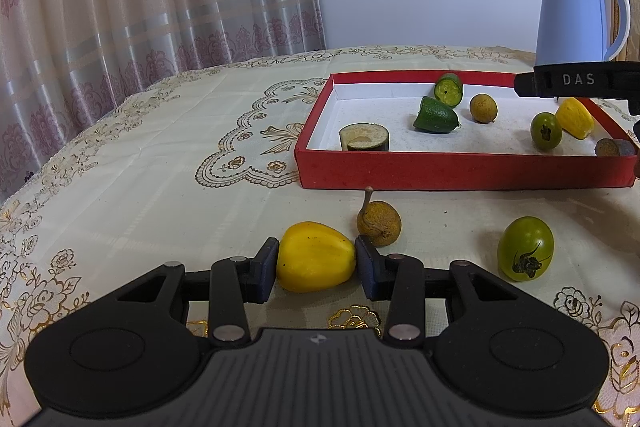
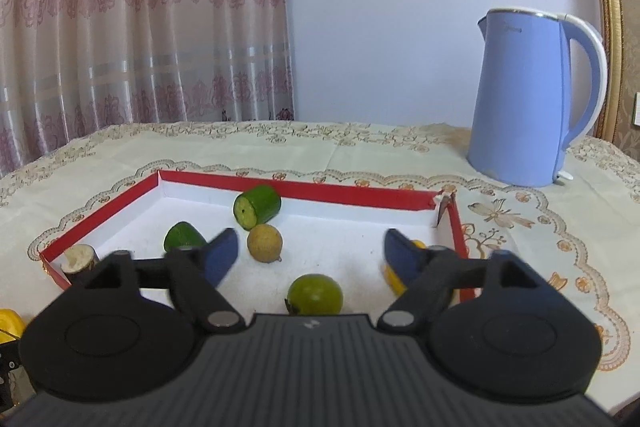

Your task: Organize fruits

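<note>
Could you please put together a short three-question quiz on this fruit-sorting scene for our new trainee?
1. True or false: the left gripper is closed on a yellow fruit piece.
2. Which stands behind the red tray? A) a blue kettle B) a glass vase C) a toaster
3. Fill in: the right gripper hangs with its jaws ____ above the tray.

Key: 1 true; 2 A; 3 open. On the cloth outside the tray lie a brown stemmed fruit and a green round fruit.
</note>
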